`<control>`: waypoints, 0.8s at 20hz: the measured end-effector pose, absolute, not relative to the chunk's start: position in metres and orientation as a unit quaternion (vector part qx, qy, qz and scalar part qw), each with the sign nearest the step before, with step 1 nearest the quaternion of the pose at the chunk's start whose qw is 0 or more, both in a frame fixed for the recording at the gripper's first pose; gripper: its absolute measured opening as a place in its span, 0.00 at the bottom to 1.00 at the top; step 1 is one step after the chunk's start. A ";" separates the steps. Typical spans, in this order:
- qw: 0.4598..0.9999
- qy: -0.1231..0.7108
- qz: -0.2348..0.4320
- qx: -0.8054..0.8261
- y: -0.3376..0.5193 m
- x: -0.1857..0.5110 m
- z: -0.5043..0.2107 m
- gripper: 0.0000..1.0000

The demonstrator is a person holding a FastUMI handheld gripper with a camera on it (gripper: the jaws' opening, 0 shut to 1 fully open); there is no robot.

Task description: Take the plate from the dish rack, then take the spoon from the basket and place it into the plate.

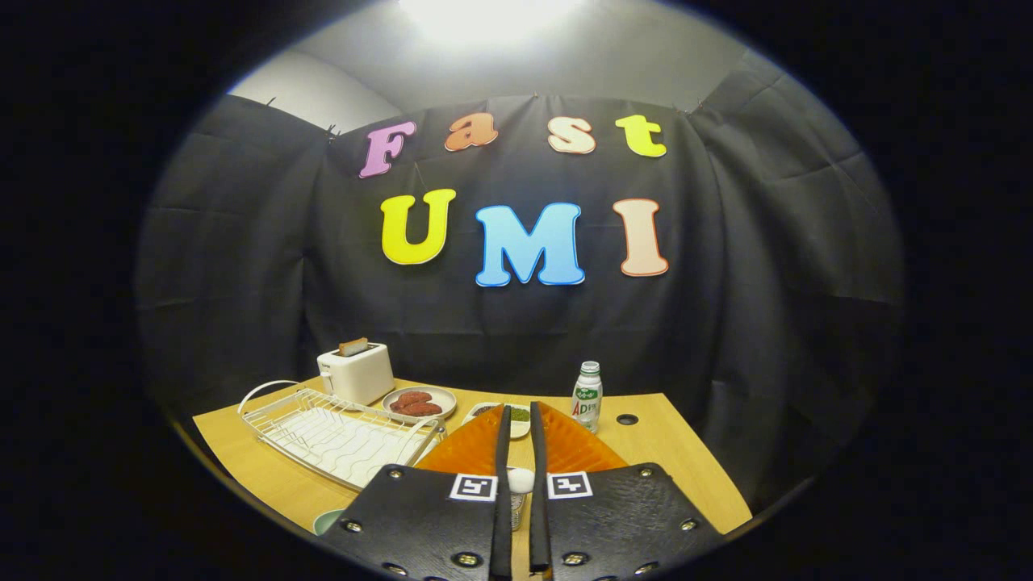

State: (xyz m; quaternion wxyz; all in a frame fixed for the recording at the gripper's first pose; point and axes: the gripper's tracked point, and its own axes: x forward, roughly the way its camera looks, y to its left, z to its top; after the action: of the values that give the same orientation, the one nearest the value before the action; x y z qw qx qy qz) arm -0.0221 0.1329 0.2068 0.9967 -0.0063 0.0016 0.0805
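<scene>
My gripper (520, 420) is held above the wooden table (662, 468), its two orange ribbed fingers (565, 444) almost together with a narrow slit between the black pads. Low in that slit sits a white rounded piece of the spoon (520, 480), pinched by both pads; the rest of it is hidden behind the gripper's body. The white wire dish rack (339, 436) lies empty to the left of the fingers. A sliver of a pale green plate (327, 520) shows by the rack's near corner, mostly covered by the gripper's black body.
Beyond the rack stands a white toaster (355, 373) with a slice in it. A plate of reddish-brown food (420, 401) and a small white dish (516, 415) lie ahead of the fingertips. A green-labelled bottle (587, 397) stands right of them.
</scene>
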 end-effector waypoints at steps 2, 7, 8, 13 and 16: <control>0.997 -0.001 0.080 -0.002 0.130 -0.034 0.221 0.08; 0.996 0.007 0.088 -0.001 0.131 -0.055 0.230 0.08; 0.996 0.010 0.089 -0.003 0.134 -0.061 0.230 0.08; 0.994 0.041 0.091 -0.033 0.166 -0.087 0.218 0.08; 0.991 0.063 0.106 -0.049 0.191 -0.094 0.196 0.08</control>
State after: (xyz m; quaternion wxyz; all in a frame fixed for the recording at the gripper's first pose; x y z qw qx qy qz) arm -0.0936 0.1911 0.1961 0.9911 -0.0493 0.0634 0.1063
